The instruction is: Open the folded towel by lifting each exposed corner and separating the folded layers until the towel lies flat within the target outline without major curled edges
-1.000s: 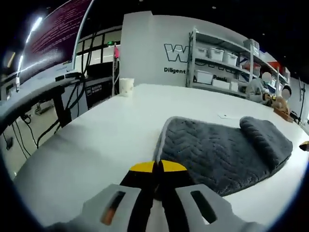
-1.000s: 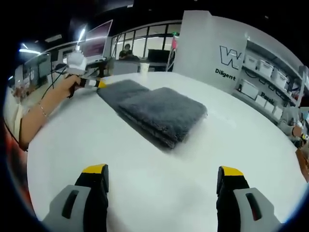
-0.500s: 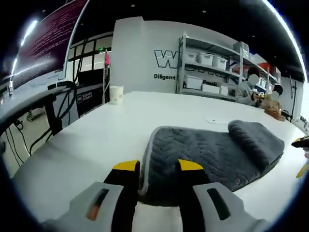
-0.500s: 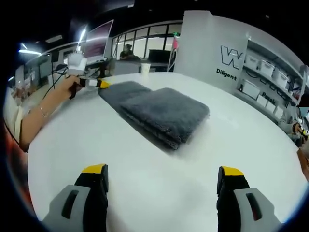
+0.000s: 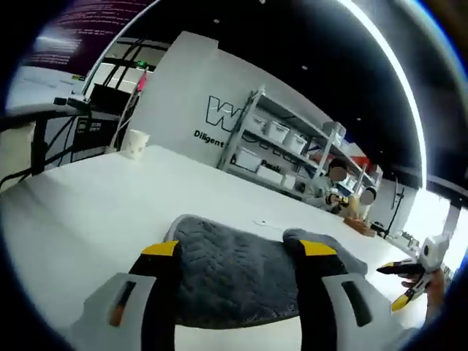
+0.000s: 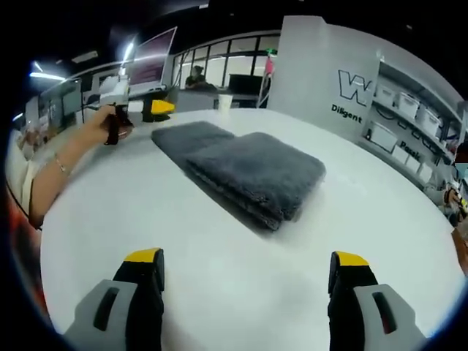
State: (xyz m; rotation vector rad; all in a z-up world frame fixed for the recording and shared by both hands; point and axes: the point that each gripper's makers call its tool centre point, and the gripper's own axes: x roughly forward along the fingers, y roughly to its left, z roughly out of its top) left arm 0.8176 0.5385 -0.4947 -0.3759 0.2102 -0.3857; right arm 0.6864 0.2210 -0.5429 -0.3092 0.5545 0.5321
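on white table (image 6: pixel 219 248), folded plush towel (image 6: pixel 248 172)

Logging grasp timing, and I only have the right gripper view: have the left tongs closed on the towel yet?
Observer: No. In the left gripper view the left tongs are open, one jaw on either side of the towel at its near edge.
Operator: Which layer is between them?
Observer: The flat lower layer, which has a chevron weave. The folded-over part lies beyond it.
Operator: Any edge detail there?
Observer: A pale trim runs along that layer's rounded corner.
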